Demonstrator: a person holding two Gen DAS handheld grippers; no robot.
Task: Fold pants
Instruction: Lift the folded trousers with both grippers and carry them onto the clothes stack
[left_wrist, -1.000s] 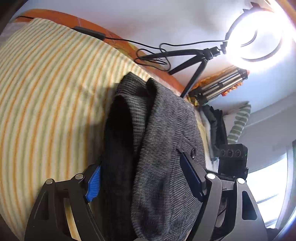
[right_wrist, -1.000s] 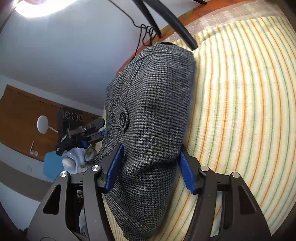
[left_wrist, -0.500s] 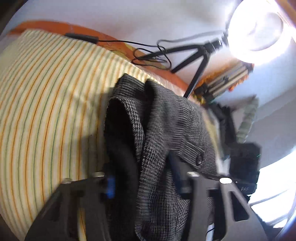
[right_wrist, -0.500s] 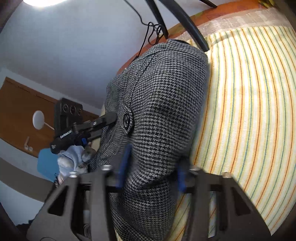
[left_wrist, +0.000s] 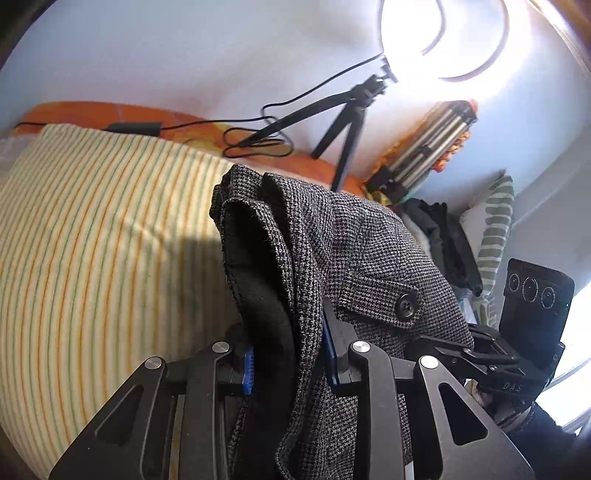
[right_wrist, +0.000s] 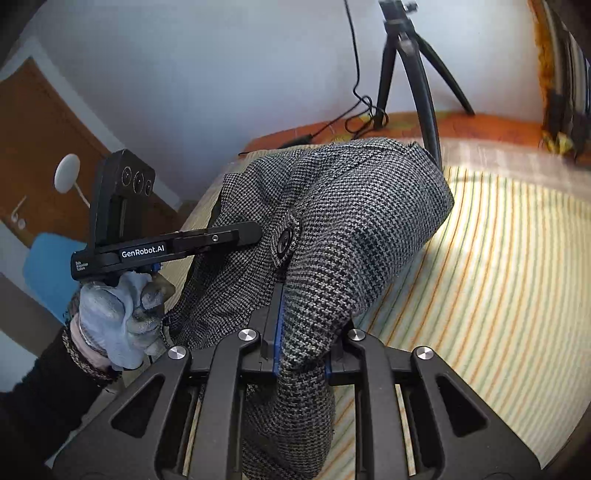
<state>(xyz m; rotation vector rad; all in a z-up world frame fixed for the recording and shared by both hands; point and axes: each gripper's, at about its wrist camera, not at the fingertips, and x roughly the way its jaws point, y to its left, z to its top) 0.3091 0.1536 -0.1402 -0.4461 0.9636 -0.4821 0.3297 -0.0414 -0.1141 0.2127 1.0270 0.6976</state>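
**Pants held at two points over striped bed**

Pants (left_wrist: 354, 258), grey-and-black houndstooth weave, coarse and woolly in texture, bunched into thick rounded folds and lifted partly off the bed (left_wrist: 92, 240). Black inner lining shows at the open fold on the left wrist view. One tab with a dark round button (left_wrist: 406, 305) lies on the outer face.

Left hand-held gripper (left_wrist: 291, 354): black frame with silver pivot screws and blue-padded fingers (left_wrist: 248, 371), closed on a thick fold of the pants, cloth and lining pinched between the pads. In the right wrist view it reaches in from the left, held level by a gloved hand (right_wrist: 118, 314); glove pale blue-grey and worn, dark sleeve behind.

Right hand-held gripper (right_wrist: 301, 354): same build, clamped on another fold of the pants, fabric spilling down over its frame. The two grippers sit near each other, the button tab between them.

Bed: cover of cream cloth with thin orange and green stripes, orange edging along its far side.

Background: black tripod (left_wrist: 347, 122) with trailing cable, lit ring light (left_wrist: 443, 40), pale wall, brown door (right_wrist: 33, 147).
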